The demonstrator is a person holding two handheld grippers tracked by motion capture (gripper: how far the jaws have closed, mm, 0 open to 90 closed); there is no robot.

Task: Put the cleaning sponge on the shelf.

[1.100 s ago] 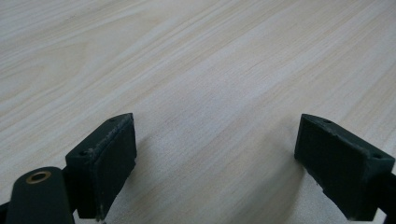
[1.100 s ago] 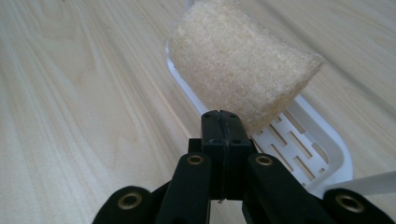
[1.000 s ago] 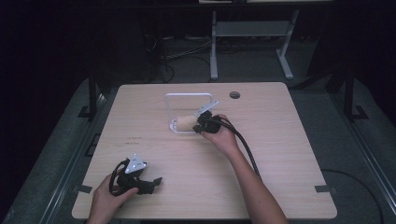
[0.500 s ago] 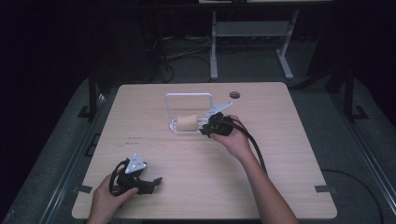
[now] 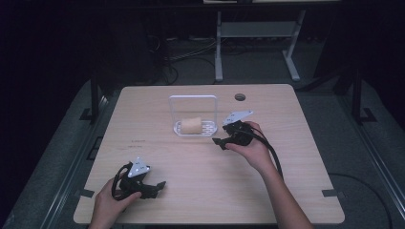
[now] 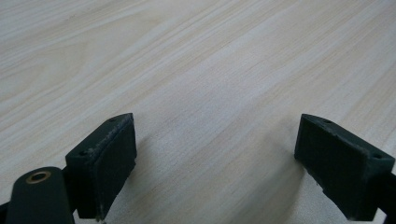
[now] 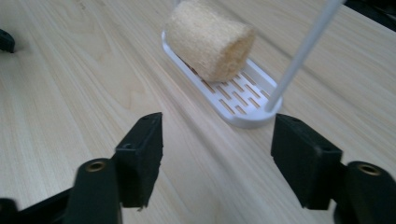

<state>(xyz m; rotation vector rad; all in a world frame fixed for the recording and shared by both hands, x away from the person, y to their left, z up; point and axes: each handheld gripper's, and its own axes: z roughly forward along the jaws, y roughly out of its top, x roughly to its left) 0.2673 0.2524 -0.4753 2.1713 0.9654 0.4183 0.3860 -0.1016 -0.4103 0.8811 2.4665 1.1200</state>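
1. The left gripper [image 5: 155, 187] sits low at the near left of the table [image 5: 296, 191], in the person's left hand [image 5: 112, 202], with its jaws pointing toward the right across the wood.
2. In the left gripper view its two black pads [image 6: 105, 158] stand wide apart with bare wood grain between them, so these jaws are open and hold nothing.
3. Toward the middle of the far half stands a white rack [image 5: 193, 130]: a slotted tray with a thin wire frame rising over it.
4. A tan sponge roll [image 5: 191, 125] lies on its side on the left part of that tray, touching the slotted floor.
5. In the right gripper view the roll [image 7: 210, 39] shows a rough, porous surface, and the tray's near end [image 7: 243, 114] lies just ahead of the jaws.
6. The right gripper [image 5: 220, 142] is just right of the rack, clear of it, held in the right hand [image 5: 253, 150].
7. Its jaws have just been opening; they now stand apart with nothing between them.
8. A small dark round hole [image 5: 240, 97] marks the table's far right part.
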